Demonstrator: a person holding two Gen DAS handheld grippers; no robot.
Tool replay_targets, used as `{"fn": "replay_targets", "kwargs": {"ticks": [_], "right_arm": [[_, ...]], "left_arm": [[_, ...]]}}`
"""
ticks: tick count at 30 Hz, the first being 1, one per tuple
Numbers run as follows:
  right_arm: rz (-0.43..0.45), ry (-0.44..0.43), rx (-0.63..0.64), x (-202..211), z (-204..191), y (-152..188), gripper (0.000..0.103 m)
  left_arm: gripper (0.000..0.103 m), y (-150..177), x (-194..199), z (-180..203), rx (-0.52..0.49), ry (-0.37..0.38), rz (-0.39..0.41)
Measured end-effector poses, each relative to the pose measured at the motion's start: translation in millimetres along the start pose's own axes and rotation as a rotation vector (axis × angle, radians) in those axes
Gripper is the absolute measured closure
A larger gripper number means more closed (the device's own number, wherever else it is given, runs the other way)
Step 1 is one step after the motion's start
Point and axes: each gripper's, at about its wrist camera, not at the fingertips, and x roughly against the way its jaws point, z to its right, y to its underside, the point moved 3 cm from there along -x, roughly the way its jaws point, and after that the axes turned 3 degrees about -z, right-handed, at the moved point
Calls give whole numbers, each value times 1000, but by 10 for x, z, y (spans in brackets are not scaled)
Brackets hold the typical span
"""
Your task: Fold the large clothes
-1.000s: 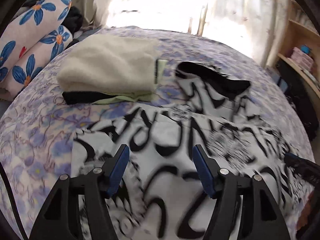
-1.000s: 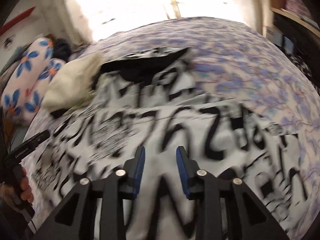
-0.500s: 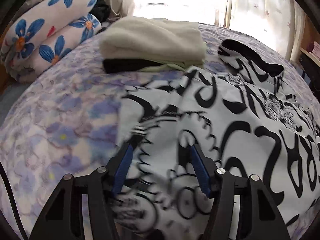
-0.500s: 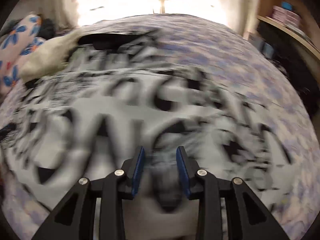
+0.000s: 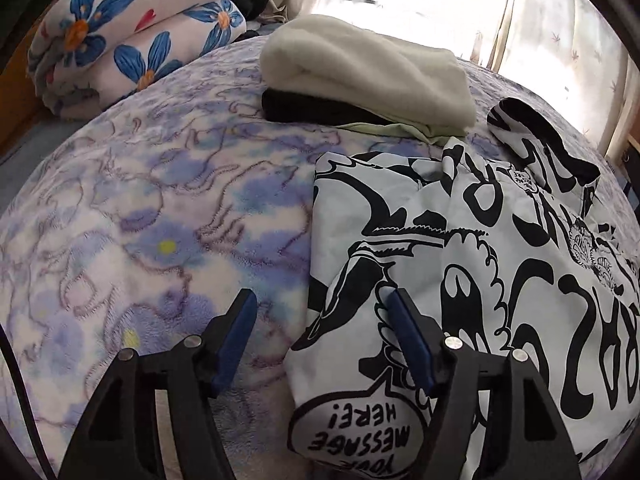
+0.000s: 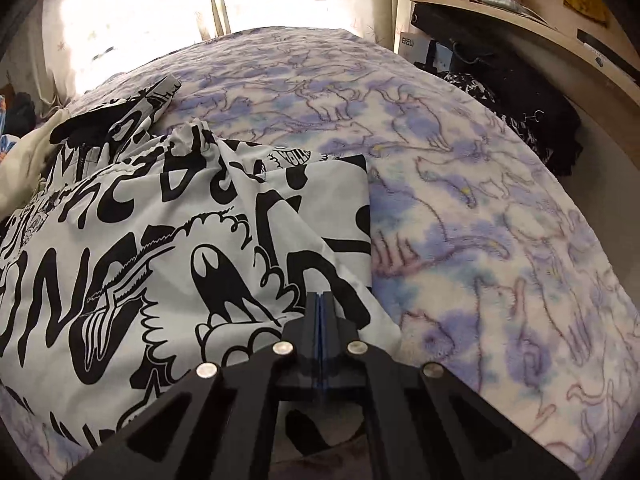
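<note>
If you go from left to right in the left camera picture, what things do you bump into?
Flowery rolled quilt → stack of folded clothes → black and white printed garment. Lower down, the open left gripper straddles that garment's left edge, over the purple bedspread.

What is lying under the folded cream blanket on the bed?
Under the cream blanket a folded black garment shows at the left, and a pale green cloth sticks out at the front. How far they extend beneath is covered.
</note>
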Motion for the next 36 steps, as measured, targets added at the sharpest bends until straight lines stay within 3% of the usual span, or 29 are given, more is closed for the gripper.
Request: {"fn": "replay_targets", "kwargs": {"ticks": [7,16,22,36], "right_arm": [[-31,-64,-46,-8,60,-15,101],[-85,-35,-20,72,-47,-28,97],[-89,-61,-17,190,-121,4,88],[-109,-135,27,340,-389,101,82]], "left_arm": [[35,-41,10,-17,0,2,-13],[35,-66,308,219,-98,-14,22],[35,-123,585,365,-143,19,59],[35,-215,877,624,-209,83,55]]}}
